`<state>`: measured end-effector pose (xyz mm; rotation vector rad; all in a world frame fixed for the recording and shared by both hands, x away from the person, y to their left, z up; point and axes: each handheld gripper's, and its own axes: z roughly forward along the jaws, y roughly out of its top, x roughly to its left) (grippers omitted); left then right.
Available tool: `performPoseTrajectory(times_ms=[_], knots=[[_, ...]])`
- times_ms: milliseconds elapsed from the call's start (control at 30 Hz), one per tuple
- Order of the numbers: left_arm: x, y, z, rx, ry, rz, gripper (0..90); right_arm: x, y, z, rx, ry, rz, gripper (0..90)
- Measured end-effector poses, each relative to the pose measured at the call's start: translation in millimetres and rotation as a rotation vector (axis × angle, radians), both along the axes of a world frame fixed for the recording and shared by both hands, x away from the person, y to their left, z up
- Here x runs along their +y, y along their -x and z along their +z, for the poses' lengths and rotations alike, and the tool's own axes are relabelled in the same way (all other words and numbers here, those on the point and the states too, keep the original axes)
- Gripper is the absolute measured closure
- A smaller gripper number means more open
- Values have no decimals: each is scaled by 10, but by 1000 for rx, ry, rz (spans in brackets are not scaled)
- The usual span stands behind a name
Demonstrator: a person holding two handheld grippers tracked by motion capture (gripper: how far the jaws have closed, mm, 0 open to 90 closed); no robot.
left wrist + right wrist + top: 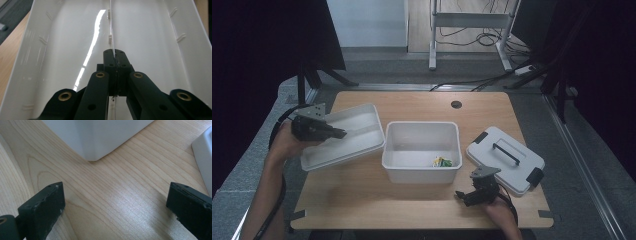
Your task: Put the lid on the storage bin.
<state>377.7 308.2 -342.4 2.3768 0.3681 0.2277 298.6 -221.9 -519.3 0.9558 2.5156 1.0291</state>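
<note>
A shallow white tray (357,142) with a thin middle divider (110,25) hangs tilted over the table's left side, its right edge near the white bin (422,172). My left gripper (343,134) reaches into the tray from the left and is shut on that divider; in the left gripper view the jaws (114,53) pinch the thin wall, with the tray's floor (150,37) on both sides. My right gripper (462,196) rests low near the table's front edge, open with nothing but bare wood between its jaws (115,200).
The deep white bin holds a small green and yellow item (442,161). A white lid (504,160) with a black handle and latches lies at the right. The bin's corner (95,137) and the lid's edge (203,157) lie ahead of the right gripper.
</note>
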Motion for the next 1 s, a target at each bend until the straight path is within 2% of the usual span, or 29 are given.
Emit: performPoseTrajectory(times_ms=[200, 467, 600, 867, 1000], knots=[[-292, -74, 66, -17, -10, -74, 893, 0, 0, 0, 0, 0, 0, 15], [-719, -185, 106, -31, 5, -162, 893, -1, -1, 0, -1, 1, 0, 15], [-930, -236, 100, -29, 24, -191, 893, -1, -1, 0, -1, 1, 0, 15], [-1356, -335, 20, -6, 28, -225, 893, -1, -2, -1, -3, 2, 1, 15], [-1571, -364, -27, -8, 23, -242, 894, -1, -1, -1, -3, 2, 1, 15]])
